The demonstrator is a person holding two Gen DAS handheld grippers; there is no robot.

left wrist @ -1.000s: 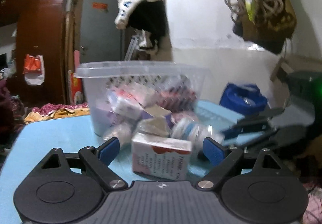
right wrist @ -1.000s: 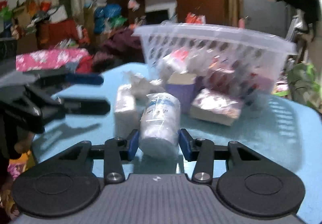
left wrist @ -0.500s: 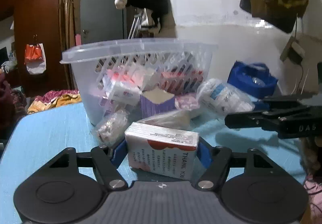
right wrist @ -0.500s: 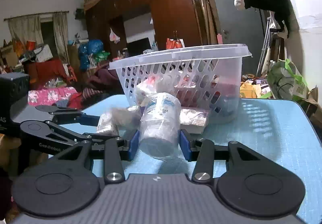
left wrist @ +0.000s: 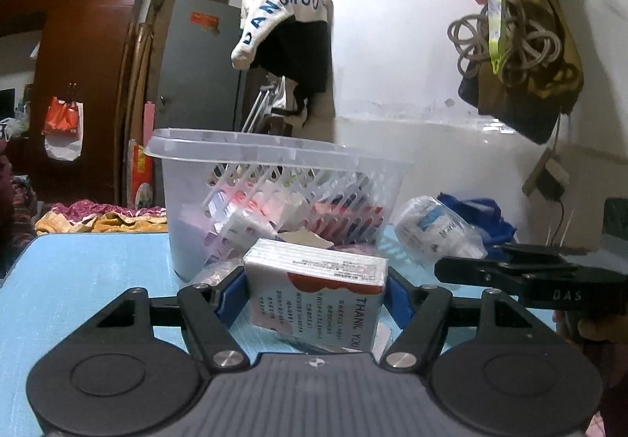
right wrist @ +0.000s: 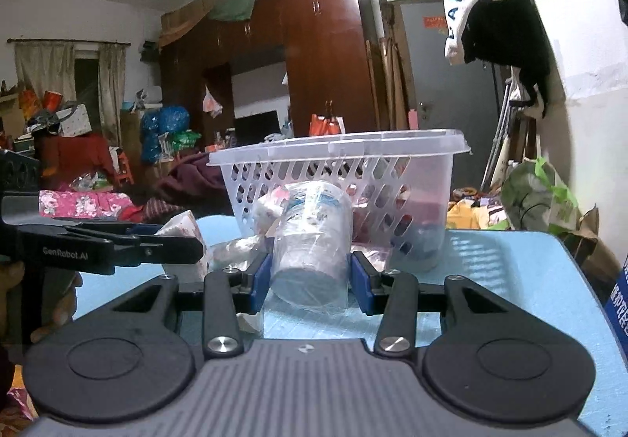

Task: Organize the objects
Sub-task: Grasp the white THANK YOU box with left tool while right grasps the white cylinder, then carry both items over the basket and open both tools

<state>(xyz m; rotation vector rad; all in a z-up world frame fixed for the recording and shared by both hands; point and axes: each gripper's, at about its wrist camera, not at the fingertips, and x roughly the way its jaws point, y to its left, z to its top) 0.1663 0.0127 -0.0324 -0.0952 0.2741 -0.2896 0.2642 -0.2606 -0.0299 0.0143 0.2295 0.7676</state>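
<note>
Two grippers are in view, each loaded with one item. The left gripper (left wrist: 316, 290) pinches one box (left wrist: 316, 294) (white, red print, "THANK YOU" on its face) between its blue pads (left wrist: 231, 294), raised above the blue table (left wrist: 78, 280). The right gripper (right wrist: 310, 280) pinches one wrapped bottle (right wrist: 312, 241), tilted, base toward the camera. One clear slotted basket (right wrist: 341, 150) stands on the table toward its far edge, just beyond both loads; it contains several packets, too blurred to count. More small wrapped items (right wrist: 235, 246) lie on the table at the basket's near side, count uncertain.
</note>
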